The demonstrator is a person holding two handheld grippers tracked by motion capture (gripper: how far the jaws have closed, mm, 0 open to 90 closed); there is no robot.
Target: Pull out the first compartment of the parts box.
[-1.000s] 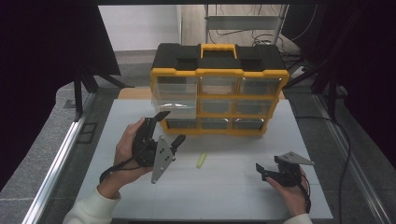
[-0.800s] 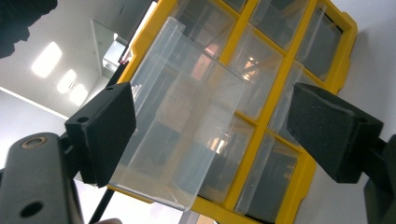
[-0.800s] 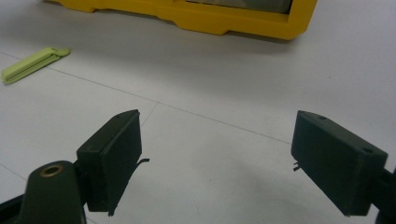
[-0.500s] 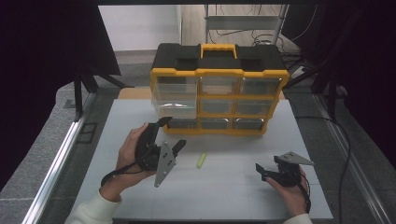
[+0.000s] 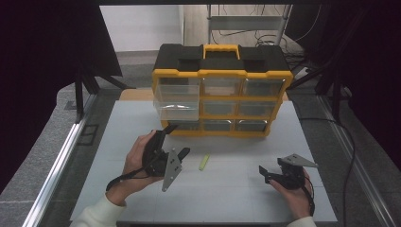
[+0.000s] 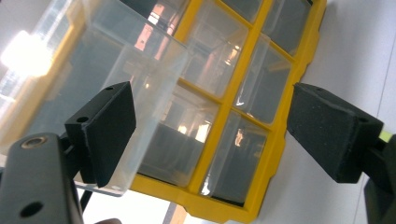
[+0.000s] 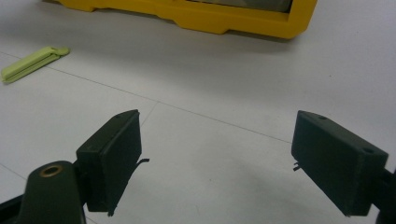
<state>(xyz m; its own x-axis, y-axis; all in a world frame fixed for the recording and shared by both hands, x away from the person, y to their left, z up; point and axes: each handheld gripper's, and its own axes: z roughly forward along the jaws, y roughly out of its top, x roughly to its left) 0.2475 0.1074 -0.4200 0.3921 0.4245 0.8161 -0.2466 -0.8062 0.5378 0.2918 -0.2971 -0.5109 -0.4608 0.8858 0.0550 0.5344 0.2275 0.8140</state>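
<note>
while the left hand-held gripper [image 5: 172, 142] is held with its jaws spread wide and empty just short of the organiser [image 5: 222, 90], the step in hand is judged to be either the fetching of the small green clip [image 5: 204, 162] or the handling of the pulled-out drawer [image 5: 177, 105]. the yellow-and-black organiser is seen straight ahead of that gripper on the white surface [image 5: 236, 198], its clear drawers set in three rows. the upper-left drawers stand out from the frame, and in the left gripper view the protruding drawer [image 6: 107, 88] is seen directly beyond the left-hand jaw, close but not touched, with the yellow frame [image 6: 261, 154] running between the two jaws.

the right hand-held gripper [image 5: 276, 171] is rested low on the surface, well apart from the organiser, its jaws also wide and holding nothing. in its own view the clip [image 7: 32, 60] lies ahead and off to the left of its jaws, flat on the surface, with the organiser's yellow base [image 7: 210, 18] farther ahead.

if the clip is to be taken, the gripper should be lowered with the jaws brought across the clip's narrow width, since it lies thin and flat and could be pushed along rather than gripped. the jaw tips should be set nearly on the surface before closing. if the drawer is to be worked, its front lip should be met squarely, so that the clear plastic is not levered sideways.
</note>
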